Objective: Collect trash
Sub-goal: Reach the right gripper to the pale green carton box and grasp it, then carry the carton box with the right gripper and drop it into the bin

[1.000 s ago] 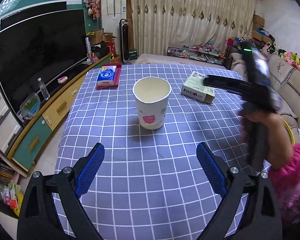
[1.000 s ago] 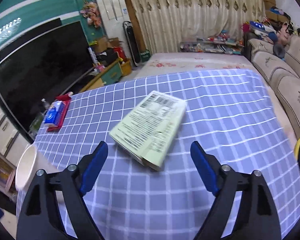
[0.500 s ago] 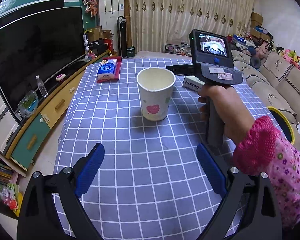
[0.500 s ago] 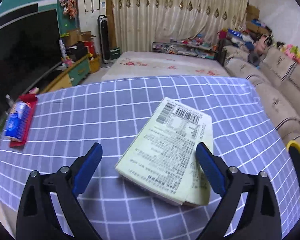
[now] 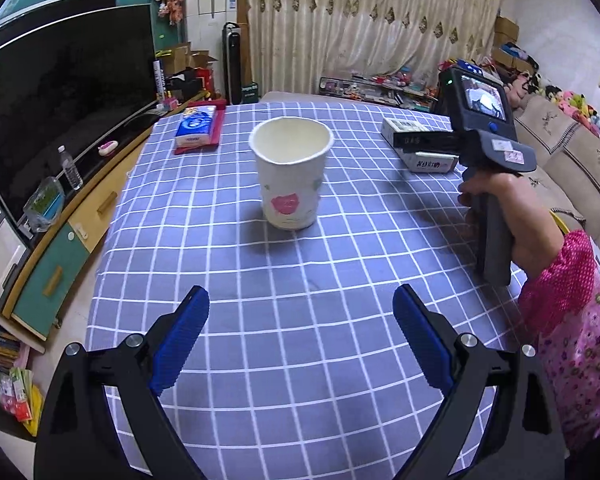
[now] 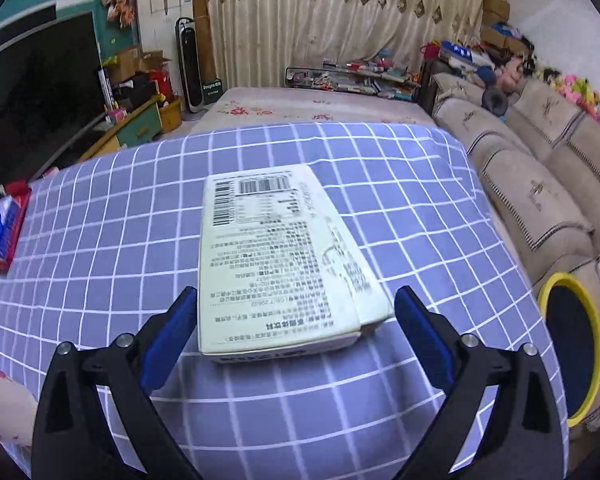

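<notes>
A white paper cup point(image 5: 290, 176) with a pink print stands upright in the middle of the purple checked table point(image 5: 260, 288). My left gripper point(image 5: 300, 340) is open and empty, well short of the cup. A flat pale carton point(image 6: 276, 264) with a barcode lies on the table; it also shows in the left wrist view point(image 5: 414, 148). My right gripper point(image 6: 292, 336) is open, its blue fingers on either side of the carton's near end, not closed on it. The right gripper's body point(image 5: 484, 128) shows in the left wrist view.
A blue tissue pack point(image 5: 198, 126) on a red tray lies at the table's far left; it also shows in the right wrist view point(image 6: 2, 228). A yellow-rimmed bin point(image 6: 572, 356) stands off the table's right edge beside a beige sofa point(image 6: 540, 184). A TV cabinet point(image 5: 60, 216) runs along the left.
My right gripper has moved forward and lined up with the carton, so its fingers now straddle the near end. The left gripper has stayed nearly still facing the cup.
</notes>
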Motion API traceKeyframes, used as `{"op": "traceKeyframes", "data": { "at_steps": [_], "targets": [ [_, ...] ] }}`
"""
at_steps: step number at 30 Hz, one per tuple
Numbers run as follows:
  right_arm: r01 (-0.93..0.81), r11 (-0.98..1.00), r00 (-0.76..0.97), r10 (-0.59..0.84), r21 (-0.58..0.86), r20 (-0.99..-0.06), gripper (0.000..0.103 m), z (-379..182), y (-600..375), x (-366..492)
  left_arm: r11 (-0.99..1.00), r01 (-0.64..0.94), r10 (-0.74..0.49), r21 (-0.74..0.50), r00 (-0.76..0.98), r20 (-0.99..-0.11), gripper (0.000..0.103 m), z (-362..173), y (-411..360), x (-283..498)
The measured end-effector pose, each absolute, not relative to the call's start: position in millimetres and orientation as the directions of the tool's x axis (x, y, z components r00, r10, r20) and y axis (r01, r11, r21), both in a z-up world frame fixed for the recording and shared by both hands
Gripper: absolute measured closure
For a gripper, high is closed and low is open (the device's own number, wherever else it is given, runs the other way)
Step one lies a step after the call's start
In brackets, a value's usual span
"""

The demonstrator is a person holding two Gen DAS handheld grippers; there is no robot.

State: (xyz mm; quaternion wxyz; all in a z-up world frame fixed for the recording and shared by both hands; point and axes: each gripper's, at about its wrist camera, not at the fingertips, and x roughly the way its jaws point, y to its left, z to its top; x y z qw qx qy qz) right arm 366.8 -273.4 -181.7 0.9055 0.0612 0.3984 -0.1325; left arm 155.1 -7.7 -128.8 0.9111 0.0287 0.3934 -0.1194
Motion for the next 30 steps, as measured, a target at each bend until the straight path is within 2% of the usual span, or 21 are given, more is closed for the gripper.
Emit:
{"op": "traceKeyframes", "data": {
  "at_steps": [6, 8, 9, 16, 23, 30],
  "targets": [
    [0.186, 0.982, 0.662, -0.110, 0.020, -0.741, 0.014, -183, -284, 368, 0.965, 0.259, -0.206, -0.038, 0.661, -0.722, 0.011, -128, -16, 154],
    [0.172, 0.983, 0.640, -0.064, 0.061, -0.765, 0.029, -188, -288, 369, 0.965, 0.260, -0.210, -0.043, 0.656, -0.725, 0.011, -129, -18, 155],
    [0.169, 0.981, 0.635, -0.035, 0.095, -0.772, 0.030, -189, -292, 368, 0.964, 0.262, -0.210, -0.043, 0.654, -0.727, 0.011, -130, -18, 157],
    [0.138, 0.982, 0.675, 0.000, 0.126, -0.738, 0.032, -179, -300, 341, 0.958, 0.283, -0.226, -0.044, 0.650, -0.726, 0.011, -133, -28, 161],
    [0.085, 0.986, 0.733, 0.034, 0.141, -0.679, 0.032, -151, -315, 280, 0.955, 0.292, -0.228, -0.041, 0.642, -0.732, 0.011, -139, -36, 169],
    [0.025, 0.988, 0.746, 0.083, 0.153, -0.661, 0.032, -139, -334, 219, 0.951, 0.309, -0.229, -0.028, 0.640, -0.733, 0.011, -141, -52, 170]
  ]
}}
